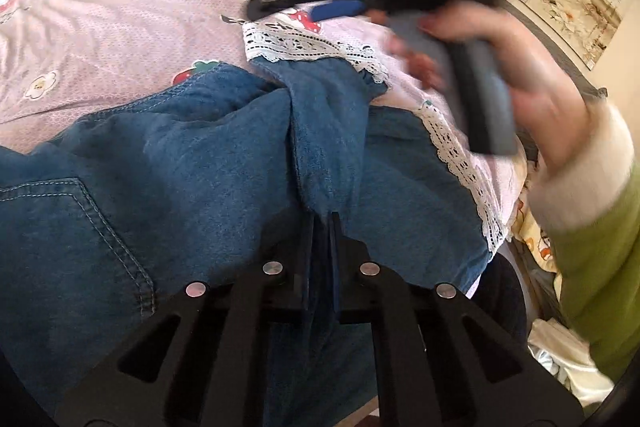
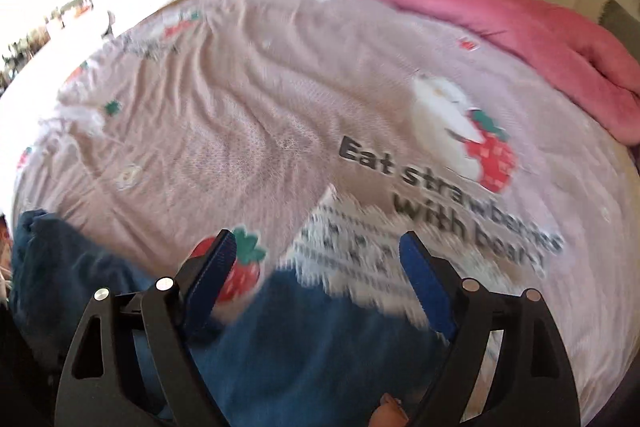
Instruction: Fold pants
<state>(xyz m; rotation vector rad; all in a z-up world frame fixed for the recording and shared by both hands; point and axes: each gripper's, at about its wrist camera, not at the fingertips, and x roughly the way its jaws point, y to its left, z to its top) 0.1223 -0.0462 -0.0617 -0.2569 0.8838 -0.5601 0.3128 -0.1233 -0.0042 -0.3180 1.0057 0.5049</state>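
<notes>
A wide stretch of bare pink sheet [image 1: 100, 39] lies open at the left. The blue pants [image 1: 180, 155] sprawl across the near bed edge, their leg end reaching a lace trim [image 1: 304, 45]. The left gripper [image 1: 323, 223] pinches a denim fold. Rightward, the right gripper [image 2: 316, 247] hangs wide apart, holding nothing, above the lace

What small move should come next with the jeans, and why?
Probably bring the right tongs down onto the jeans and close them. They stand open above the bed with nothing between them, while the left tongs are already shut on a denim fold.
</notes>
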